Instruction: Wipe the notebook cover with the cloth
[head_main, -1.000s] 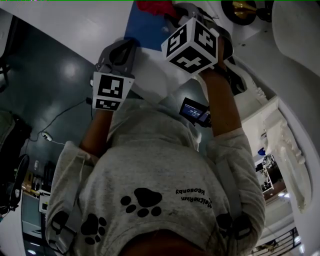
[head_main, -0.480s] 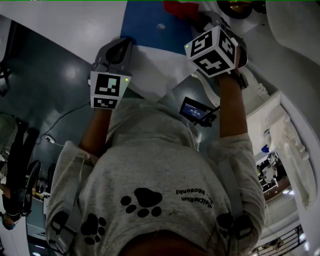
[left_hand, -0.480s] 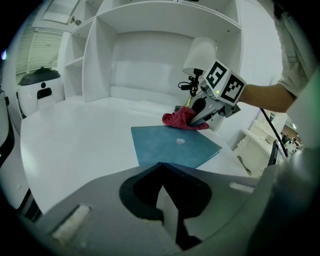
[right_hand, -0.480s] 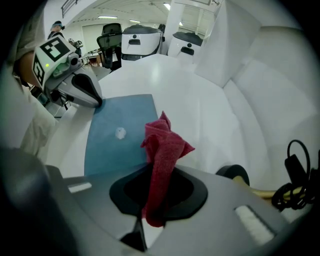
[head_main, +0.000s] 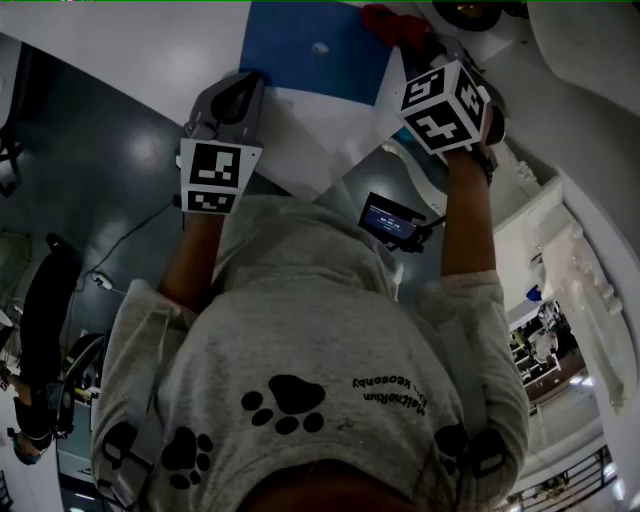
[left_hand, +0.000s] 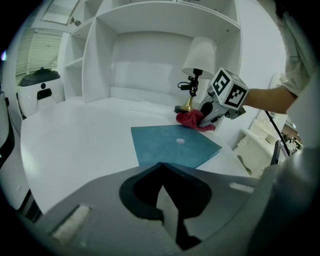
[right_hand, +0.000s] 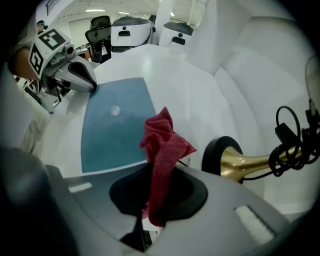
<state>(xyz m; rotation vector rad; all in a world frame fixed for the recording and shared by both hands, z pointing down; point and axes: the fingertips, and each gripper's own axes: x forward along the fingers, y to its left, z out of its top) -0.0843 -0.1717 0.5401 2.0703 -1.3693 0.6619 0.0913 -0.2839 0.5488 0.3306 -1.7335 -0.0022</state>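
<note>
A blue notebook (head_main: 315, 50) lies flat on the white table, with a small white speck (left_hand: 180, 141) on its cover. My right gripper (right_hand: 150, 210) is shut on a red cloth (right_hand: 162, 150). The cloth (left_hand: 192, 119) bunches up at the notebook's far right corner, next to the lamp. I cannot tell whether it touches the cover. My left gripper (left_hand: 161, 167) has its jaws together with nothing between them. It sits at the notebook's (left_hand: 172, 145) near left edge. The head view puts it (head_main: 245, 88) just below the blue cover.
A lamp with a brass stem and black base (right_hand: 235, 160) stands beside the cloth, its white shade (left_hand: 200, 57) above. White shelving lines the back wall (left_hand: 150, 55). A white ornate piece (left_hand: 252, 147) stands off the table's right edge. Office chairs (right_hand: 100, 25) stand beyond the table.
My right gripper has carried the red cloth to the right across the notebook, out to its right corner by the lamp. The left gripper has stayed almost still.
</note>
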